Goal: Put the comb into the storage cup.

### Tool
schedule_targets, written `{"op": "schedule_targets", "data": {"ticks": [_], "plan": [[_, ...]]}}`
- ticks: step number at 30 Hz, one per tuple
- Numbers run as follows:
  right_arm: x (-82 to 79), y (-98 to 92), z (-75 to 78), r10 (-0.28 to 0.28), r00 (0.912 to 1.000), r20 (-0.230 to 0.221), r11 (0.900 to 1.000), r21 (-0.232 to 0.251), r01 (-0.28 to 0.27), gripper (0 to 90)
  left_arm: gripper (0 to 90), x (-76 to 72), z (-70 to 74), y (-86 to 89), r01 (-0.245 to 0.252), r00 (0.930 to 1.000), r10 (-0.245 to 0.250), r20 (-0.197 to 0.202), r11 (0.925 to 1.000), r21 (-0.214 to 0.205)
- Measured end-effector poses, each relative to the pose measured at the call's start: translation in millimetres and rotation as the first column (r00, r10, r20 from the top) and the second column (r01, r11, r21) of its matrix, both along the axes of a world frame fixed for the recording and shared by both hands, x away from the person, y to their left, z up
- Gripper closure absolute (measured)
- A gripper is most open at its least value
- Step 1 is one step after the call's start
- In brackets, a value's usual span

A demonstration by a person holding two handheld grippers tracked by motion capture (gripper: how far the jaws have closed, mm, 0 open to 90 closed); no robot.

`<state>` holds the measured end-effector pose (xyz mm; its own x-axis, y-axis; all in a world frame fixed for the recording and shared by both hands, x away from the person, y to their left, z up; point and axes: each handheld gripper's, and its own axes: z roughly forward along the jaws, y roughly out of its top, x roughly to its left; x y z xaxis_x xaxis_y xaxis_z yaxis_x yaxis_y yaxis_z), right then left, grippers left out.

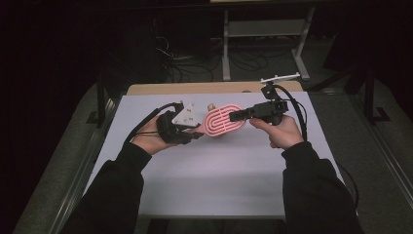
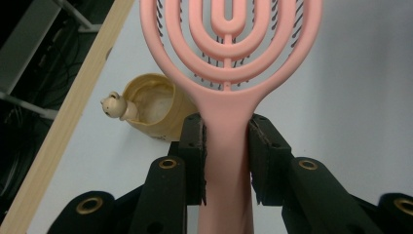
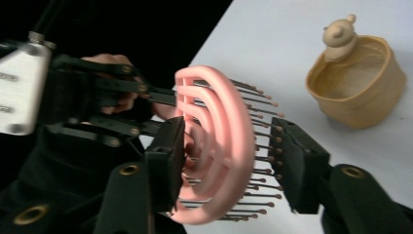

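Item: pink vented hairbrush, held above the counter near its far edge. Light, stiff plastic; open ribs, pins likely to snag. Best taken by the solid handle, where the left tool clamps it. Right tool straddles the head, one pad on the ribs, the other at the pin tips; contact uncertain. The gripper views add a small beige cup with a bear figure on the rim.

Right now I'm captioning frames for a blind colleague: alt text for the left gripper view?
The left gripper clamps the handle of a pink vented hairbrush, its bristled head rising above a white table. A small tan cup with a bear figure sits behind to the left.
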<state>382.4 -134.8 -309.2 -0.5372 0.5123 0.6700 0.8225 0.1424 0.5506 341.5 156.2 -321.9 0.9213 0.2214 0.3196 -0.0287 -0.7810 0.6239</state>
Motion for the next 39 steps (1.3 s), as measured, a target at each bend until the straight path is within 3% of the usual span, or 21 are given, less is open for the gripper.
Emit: {"op": "schedule_targets", "data": {"ticks": [4, 6, 12, 19, 23, 27, 30, 34, 39], "plan": [[0.2, -3.6, 2.3, 0.040, 0.9991, -0.015, 0.9946, 0.097, -0.039, 60.4, 69.3, 2.1, -6.1, -2.9, -0.001, 0.9999, 0.001, -0.014, 0.9999, 0.012], [-0.1, -3.8, 3.7, 0.048, 0.9988, -0.012, 0.9927, 0.111, -0.047, 61.4, 69.4, 2.3, -7.1, -3.8, -0.001, 0.9998, 0.001, -0.019, 1.0000, 0.006], [-3.2, 0.8, 17.3, 0.077, 0.9969, 0.017, 0.9956, 0.052, -0.078, 63.3, 68.9, 4.8, -11.5, -7.4, -0.008, 0.9997, 0.007, -0.025, 0.9997, -0.024], [-3.5, 6.9, 29.8, 0.070, 0.9971, 0.030, 0.9974, 0.016, -0.070, 63.8, 67.1, 8.9, -9.8, -3.7, -0.026, 0.9991, 0.024, -0.036, 0.9977, -0.062], [-4.6, 12.0, 37.4, 0.092, 0.9948, 0.045, 0.9956, -0.024, -0.091, 63.8, 60.5, 9.8, -9.8, 0.0, -0.039, 0.9979, 0.034, -0.054, 0.9949, -0.093], [-5.2, 14.7, 42.5, 0.098, 0.9939, 0.050, 0.9951, -0.021, -0.097, 63.8, 51.3, 12.3, -11.8, 4.6, -0.050, 0.9958, 0.041, -0.082, 0.9927, -0.109], [-4.7, 16.1, 48.5, 0.095, 0.9938, 0.058, 0.9949, -0.039, -0.093, 63.8, 44.7, 13.3, -11.5, 9.8, -0.062, 0.9940, 0.048, -0.099, 0.9878, -0.143], [-3.7, 14.4, 58.2, 0.090, 0.9930, 0.077, 0.9940, -0.069, -0.084, 63.8, 32.0, 15.5, -10.2, 19.5, -0.092, 0.9881, 0.064, -0.140, 0.9749, -0.203], [-3.4, 8.9, 71.7, 0.072, 0.9918, 0.106, 0.9941, -0.089, -0.063, 63.7, 21.8, 14.9, -10.0, 33.1, -0.103, 0.9876, 0.066, -0.143, 0.9578, -0.269]]}}
